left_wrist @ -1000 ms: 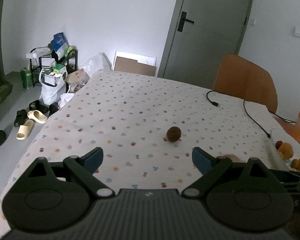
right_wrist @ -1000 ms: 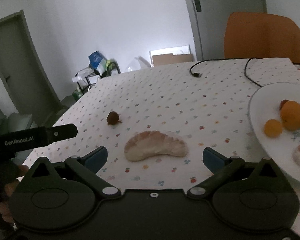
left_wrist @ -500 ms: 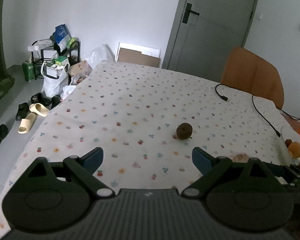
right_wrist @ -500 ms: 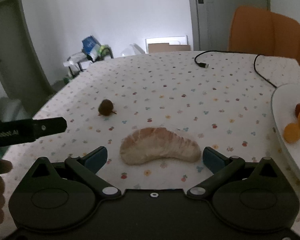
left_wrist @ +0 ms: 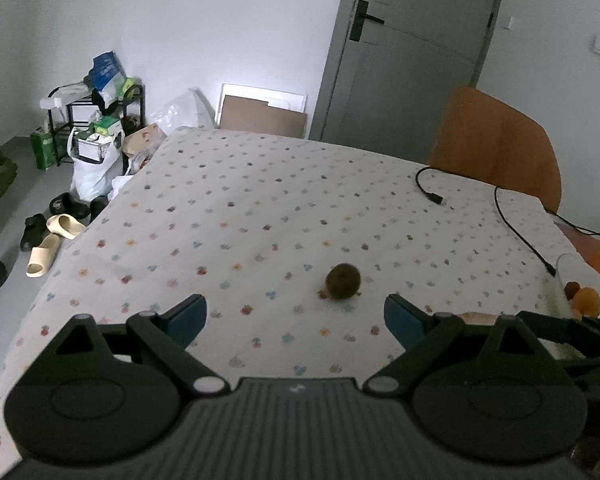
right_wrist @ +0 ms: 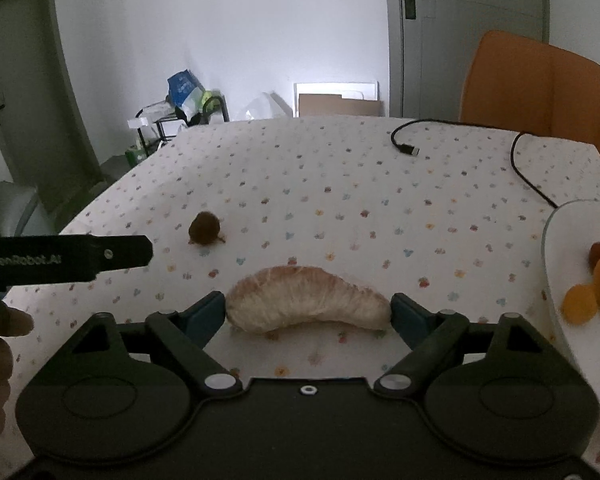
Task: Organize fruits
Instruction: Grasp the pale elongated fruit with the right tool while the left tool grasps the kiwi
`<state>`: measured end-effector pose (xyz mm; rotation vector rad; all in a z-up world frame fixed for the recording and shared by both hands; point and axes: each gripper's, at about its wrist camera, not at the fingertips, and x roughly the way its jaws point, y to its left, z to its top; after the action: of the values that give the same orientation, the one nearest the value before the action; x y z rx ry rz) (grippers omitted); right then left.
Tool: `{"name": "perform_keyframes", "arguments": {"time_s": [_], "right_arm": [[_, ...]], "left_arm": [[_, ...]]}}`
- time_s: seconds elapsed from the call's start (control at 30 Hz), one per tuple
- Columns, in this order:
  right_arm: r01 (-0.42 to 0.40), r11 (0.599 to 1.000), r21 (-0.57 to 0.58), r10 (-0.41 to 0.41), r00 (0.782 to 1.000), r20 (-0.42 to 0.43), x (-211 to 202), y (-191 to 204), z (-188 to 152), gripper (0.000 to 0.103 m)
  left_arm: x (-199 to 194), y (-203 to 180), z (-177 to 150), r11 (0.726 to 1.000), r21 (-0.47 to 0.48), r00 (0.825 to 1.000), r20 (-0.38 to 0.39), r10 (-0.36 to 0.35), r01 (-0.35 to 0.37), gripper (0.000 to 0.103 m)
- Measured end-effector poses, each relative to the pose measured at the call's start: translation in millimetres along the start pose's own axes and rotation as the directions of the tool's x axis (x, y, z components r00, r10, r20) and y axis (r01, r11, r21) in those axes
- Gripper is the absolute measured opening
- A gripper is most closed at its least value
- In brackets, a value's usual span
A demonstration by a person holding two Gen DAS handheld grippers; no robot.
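Dotted-cloth bench (right_wrist: pixel 340 184): right gripper (right_wrist: pixel 308 312) jaws closing w/ pomelo wedge (right_wrist: pixel 306 306) crosswise between, not yet pinching; left gripper (left_wrist: pixel 296 316) spread, hovering nr brown fruit (left_wrist: pixel 343 281).

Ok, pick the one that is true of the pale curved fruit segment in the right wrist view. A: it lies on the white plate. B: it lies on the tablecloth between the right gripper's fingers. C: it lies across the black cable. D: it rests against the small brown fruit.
B: the pale segment lies on the tablecloth between the right gripper fingers, whose jaws have just been closing around it.
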<state>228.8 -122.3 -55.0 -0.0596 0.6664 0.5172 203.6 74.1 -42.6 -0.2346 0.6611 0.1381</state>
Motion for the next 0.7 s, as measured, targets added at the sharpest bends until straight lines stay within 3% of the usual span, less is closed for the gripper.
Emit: {"name": "perform_keyframes", "arguments": {"time_s": [0.2, 0.57, 0.7], "right_arm": [[-0.003, 1.0, 0.003, 0.003, 1.0, 0.028, -8, -11, 10, 0.086], [-0.009, 0.999, 0.044, 0.005, 0.996, 0.086, -27, -36, 24, 0.085], [0.001, 0.998, 0.062, -0.008, 0.994, 0.113, -38, -46, 29, 0.085]], "left_arm": [[7, -11, 7, 1.0, 0.017, 1.0, 0.014, -0.006, 0.006, 0.091], [29, -26, 10, 0.999, 0.036, 1.0, -0.006, -0.005, 0.006, 0.065], [37, -31, 10, 0.999, 0.041, 1.0, -0.01, -0.002, 0.003, 0.061]]}}
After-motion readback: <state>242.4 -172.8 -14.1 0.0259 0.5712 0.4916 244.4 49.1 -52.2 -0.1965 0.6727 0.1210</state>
